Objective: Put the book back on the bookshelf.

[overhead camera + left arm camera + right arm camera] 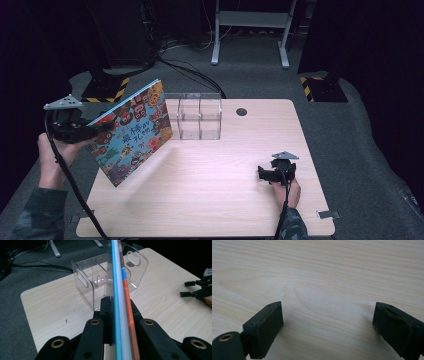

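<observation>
A thin picture book [132, 131] with a blue cover full of cartoon figures hangs tilted above the table's left edge. My left gripper [102, 126] is shut on the book's left edge. In the left gripper view the book [119, 285] stands edge-on between the two black jaws, my left gripper [120, 311] clamped on it. A clear acrylic rack [199, 116] with upright dividers stands at the table's back middle, just right of the book. My right gripper [263, 173] rests low on the table at the right, open; its view shows my right gripper [327, 320] with bare wood between the jaws.
The light wooden table [210, 200] has a small round hole [241, 111] near its back edge. In the left gripper view the clear rack [100, 280] lies straight ahead of the book, and the other gripper [198, 288] sits at the far right. Cables and metal stand legs [250, 30] lie on the floor beyond.
</observation>
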`<state>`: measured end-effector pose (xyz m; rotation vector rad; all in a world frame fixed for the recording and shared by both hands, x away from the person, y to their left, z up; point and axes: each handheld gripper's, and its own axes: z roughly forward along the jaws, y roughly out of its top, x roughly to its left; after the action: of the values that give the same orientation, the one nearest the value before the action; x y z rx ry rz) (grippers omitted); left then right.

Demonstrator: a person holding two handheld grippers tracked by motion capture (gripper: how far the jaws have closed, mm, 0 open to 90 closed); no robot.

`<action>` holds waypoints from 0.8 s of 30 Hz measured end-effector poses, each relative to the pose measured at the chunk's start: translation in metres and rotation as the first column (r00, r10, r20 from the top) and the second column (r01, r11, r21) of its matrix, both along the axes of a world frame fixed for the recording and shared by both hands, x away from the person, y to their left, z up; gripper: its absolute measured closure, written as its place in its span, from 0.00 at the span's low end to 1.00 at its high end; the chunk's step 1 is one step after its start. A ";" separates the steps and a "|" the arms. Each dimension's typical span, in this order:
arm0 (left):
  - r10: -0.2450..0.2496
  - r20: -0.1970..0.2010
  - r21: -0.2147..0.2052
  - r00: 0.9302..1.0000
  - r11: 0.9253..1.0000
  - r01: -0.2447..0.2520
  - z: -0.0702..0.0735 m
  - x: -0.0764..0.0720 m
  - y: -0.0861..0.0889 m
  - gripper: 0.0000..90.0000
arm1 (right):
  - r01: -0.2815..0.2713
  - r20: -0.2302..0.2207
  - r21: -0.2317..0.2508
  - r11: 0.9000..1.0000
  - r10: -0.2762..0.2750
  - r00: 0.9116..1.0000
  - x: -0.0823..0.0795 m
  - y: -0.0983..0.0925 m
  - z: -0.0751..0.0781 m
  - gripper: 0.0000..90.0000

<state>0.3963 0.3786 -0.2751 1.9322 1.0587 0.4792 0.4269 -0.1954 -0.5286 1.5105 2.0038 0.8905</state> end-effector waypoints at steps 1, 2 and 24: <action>0.009 -0.001 -0.002 1.000 1.000 -0.009 -0.001 0.002 -0.001 0.90 | -0.001 -0.002 -0.003 1.000 0.001 1.000 0.000 0.000 0.000 0.10; 0.013 -0.005 -0.002 1.000 1.000 -0.013 -0.002 0.004 -0.001 0.90 | 0.001 -0.001 -0.001 1.000 -0.001 1.000 0.000 0.000 0.000 0.10; 0.107 0.040 -0.019 0.993 0.994 -0.106 -0.012 0.045 -0.023 0.90 | 0.000 -0.003 -0.007 1.000 0.000 1.000 0.000 0.000 0.000 0.10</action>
<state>0.4410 0.3556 -0.2869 1.8498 1.1402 0.5646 0.4265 -0.1956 -0.5284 1.5086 2.0068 0.8813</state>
